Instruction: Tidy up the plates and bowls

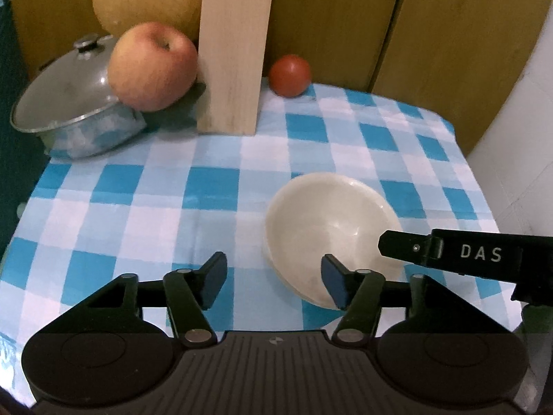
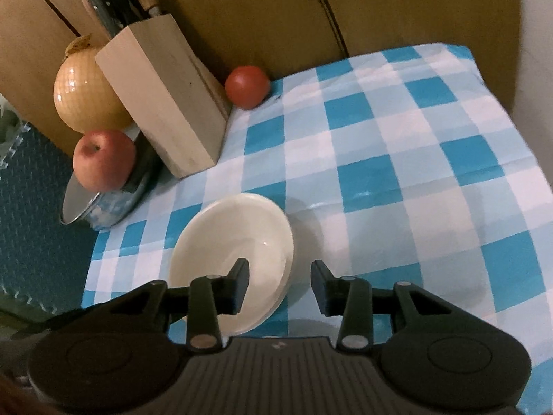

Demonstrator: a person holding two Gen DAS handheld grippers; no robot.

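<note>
Resting on the checked cloth near the table's front edge is a cream bowl, apparently stacked on a second dish whose rim shows beneath it; the bowl appears likewise in the right wrist view. Left gripper: released, jaws spread, holding nothing; its right finger overlaps the bowl's near rim in view, contact not determinable. Right gripper: released, jaws spread; its left finger lies over the bowl's interior and its right finger over cloth beside the bowl, so the rim falls between the jaws, unclamped. In the left wrist view the right gripper enters from the right, its tip over the bowl's rim. Along the table's back edge: a wooden knife block with handles protruding, a tomato just right of it, an onion behind its left side. At the back left corner stands a lidded pot, tilted, with an apple touching its lid.
</note>
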